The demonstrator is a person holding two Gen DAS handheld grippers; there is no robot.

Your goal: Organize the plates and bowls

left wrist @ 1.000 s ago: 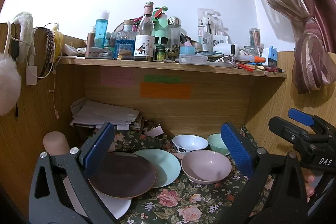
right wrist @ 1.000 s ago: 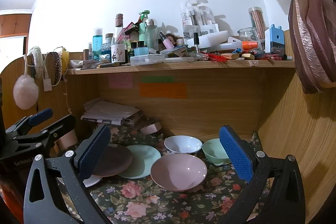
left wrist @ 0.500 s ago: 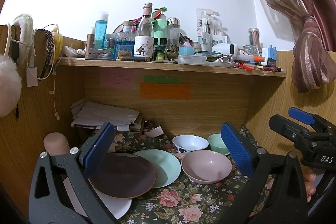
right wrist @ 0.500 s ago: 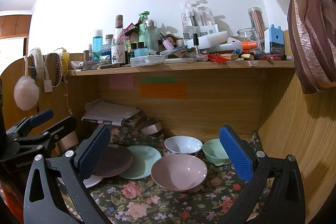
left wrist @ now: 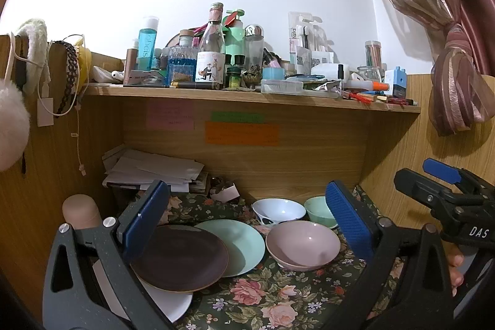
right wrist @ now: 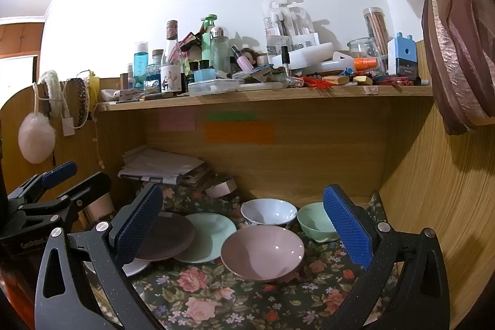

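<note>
1. Nothing on the floral cloth has moved since the earlier frames; both grippers hover as before.
2. Left gripper and right gripper: jaws spread wide, empty.
3. Brown plate overlaps the green plate and white plate.
4. Pink bowl sits in front of the white bowl and green bowl.

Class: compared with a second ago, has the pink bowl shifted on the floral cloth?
No. The pink bowl sits in the same spot beside the green plate, both tools open.

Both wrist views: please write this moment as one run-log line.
left gripper: open, empty | right gripper: open, empty | large pink ceramic bowl: untouched on floral cloth
</note>
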